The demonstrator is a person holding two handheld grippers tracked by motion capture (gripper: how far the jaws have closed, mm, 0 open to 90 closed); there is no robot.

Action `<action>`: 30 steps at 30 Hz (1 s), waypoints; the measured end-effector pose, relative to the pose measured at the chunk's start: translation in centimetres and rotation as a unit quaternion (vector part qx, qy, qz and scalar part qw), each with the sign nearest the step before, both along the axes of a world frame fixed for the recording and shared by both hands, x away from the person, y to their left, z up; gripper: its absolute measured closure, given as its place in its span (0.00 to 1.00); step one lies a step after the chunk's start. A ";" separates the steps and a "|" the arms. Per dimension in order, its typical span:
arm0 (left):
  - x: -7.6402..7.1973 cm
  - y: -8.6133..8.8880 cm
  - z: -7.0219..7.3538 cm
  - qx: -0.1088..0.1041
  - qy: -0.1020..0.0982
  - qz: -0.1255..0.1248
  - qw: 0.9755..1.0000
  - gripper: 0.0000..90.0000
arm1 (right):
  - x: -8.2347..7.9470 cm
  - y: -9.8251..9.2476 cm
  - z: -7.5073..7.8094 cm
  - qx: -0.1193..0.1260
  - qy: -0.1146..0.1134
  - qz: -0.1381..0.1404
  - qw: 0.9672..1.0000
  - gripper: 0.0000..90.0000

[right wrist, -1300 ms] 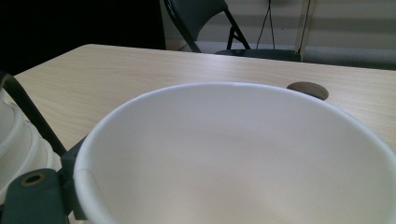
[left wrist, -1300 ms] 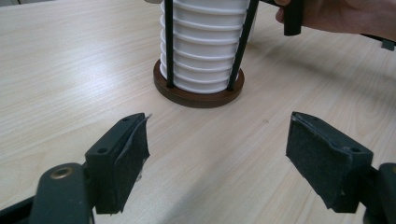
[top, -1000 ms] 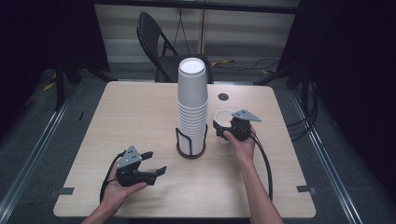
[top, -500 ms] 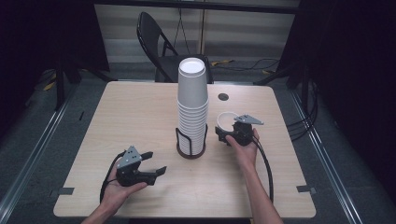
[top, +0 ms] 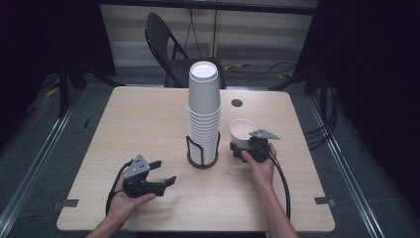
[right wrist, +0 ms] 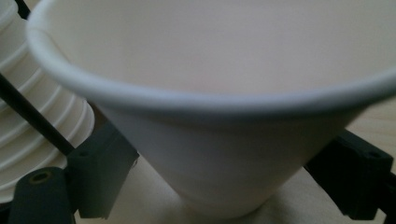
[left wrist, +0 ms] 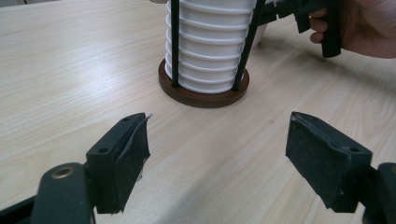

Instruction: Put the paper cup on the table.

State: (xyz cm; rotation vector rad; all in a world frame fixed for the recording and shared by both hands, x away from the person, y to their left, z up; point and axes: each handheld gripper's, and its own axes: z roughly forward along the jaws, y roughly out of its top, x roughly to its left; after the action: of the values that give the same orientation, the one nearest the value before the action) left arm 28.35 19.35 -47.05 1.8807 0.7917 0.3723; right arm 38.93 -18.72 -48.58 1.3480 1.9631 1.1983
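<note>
**Single paper cup brought down beside the cup stack**

Since the earlier frames, the right gripper has drawn nearer the person and lower, carrying the single paper cup down to a spot just beside the cup holder; the left gripper has not shifted. In the right gripper view, the cup's lower body sits between the two jaws, which flank it closely. Whether the pads press the wall, or whether the cup's base touches the table, cannot be told. Beyond the jaws, to their left, stand the ribbed rims of the stacked cups behind a black rod of the holder. The left gripper rests low over the table with jaws spread wide and nothing between them; ahead of it rises the wooden base of the holder, and farther off the right hand.

Risk, as a judgement: the cup tapers downward, so a low grip may let it tilt or slip; hard closure would buckle the thin wall; a sideways drift could knock the tall stack.
</note>
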 end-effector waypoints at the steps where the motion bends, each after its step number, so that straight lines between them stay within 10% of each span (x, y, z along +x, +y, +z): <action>1: 0.0 0.0 0.0 -0.002 0.000 0.000 1.000 0.23 | -0.1 0.0 0.1 0.002 0.000 -0.002 1.000 0.14; 30: 0.0 0.2 0.0 0.000 0.013 0.028 1.000 0.18 | -8.2 -3.9 3.9 0.017 -0.010 -0.028 0.999 0.14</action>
State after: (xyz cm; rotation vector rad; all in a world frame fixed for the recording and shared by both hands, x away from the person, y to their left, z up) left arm 28.39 19.53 -47.06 1.8687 0.8634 0.3845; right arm 30.70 -22.66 -44.71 1.3941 1.8855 1.2197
